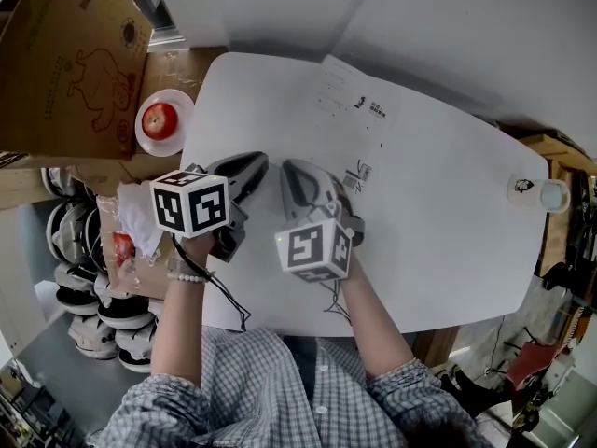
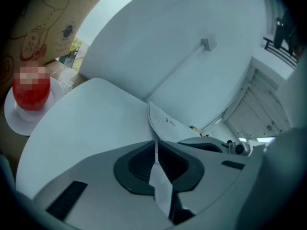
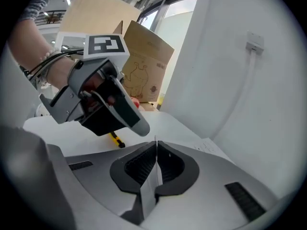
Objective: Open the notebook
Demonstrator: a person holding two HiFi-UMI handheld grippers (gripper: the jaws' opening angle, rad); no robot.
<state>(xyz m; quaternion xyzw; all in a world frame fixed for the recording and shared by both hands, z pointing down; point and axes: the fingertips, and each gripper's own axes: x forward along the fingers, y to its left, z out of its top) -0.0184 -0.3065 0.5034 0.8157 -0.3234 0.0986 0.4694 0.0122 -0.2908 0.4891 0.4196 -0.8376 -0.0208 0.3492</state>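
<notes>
A thin white paper notebook (image 1: pixel 369 119) with small black print on its cover lay flat on the white oval bench (image 1: pixel 457 222), reaching from the upper middle of the head view down toward the centre. There both tools met its near edge. The left gripper (image 1: pixel 245 171) sat just left of centre and the right gripper (image 1: pixel 297 180) just beside it, the two close but apart.

In the left gripper view the jaws were pressed together on a thin white leaf seen edge-on, which ran up the frame to the printed sheet. In the right gripper view the jaws were likewise closed flat on a thin white leaf, with no gap showing. Whether each leaf was cover or page could not be told, nor whether the two jaws held the same leaf.

At the upper left of the head view a red apple (image 1: pixel 159 119) sat on a small white plate (image 1: pixel 183 108) beside a brown cardboard box (image 1: pixel 65 54), well away from the work.

The step in hand looked like parting the cover from the pages. To do it well, one pinch should probably stay low and steady to pin the book down. The other should carry its leaf up and over in an arc about the spine, not pull it straight out. With white paper on a white bench, it would pay to check that only one leaf was lifting. A shallow pinch could slip off the edge, and a hard tug across the sheet could crease or tear it.
</notes>
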